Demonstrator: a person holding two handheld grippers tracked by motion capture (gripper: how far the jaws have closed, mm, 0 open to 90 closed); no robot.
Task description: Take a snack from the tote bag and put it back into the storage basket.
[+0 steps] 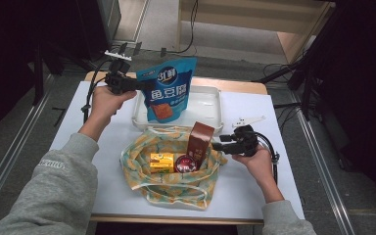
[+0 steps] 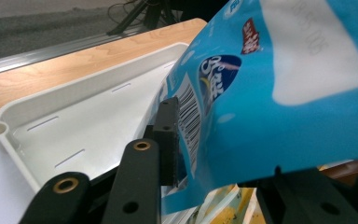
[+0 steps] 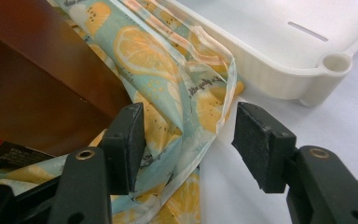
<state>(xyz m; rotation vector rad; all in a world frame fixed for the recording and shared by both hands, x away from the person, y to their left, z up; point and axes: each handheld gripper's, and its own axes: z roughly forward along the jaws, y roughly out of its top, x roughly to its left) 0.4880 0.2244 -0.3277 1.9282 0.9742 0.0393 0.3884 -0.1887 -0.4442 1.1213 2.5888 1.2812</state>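
Observation:
A blue snack pouch (image 1: 169,90) stands upright at the left end of the white tray (image 1: 205,105). My left gripper (image 1: 133,85) is at the pouch's left edge. In the left gripper view the pouch (image 2: 279,93) lies between the parted jaws of this gripper (image 2: 233,158), and one pad (image 2: 168,140) sits beside its barcode edge. A lemon-print cloth bag (image 1: 171,188) lies open in front of the tray, holding a brown box (image 1: 199,142), a yellow box (image 1: 161,161) and a red round item (image 1: 186,164). My right gripper (image 1: 218,146) is open at the bag's right rim, its jaws (image 3: 189,140) astride the fabric (image 3: 186,98).
The tray (image 3: 279,70) sits just behind the bag, on a white tabletop (image 1: 254,181) with a wooden edge at the back. Cables trail from both grippers. Dark stands and floor cables surround the table.

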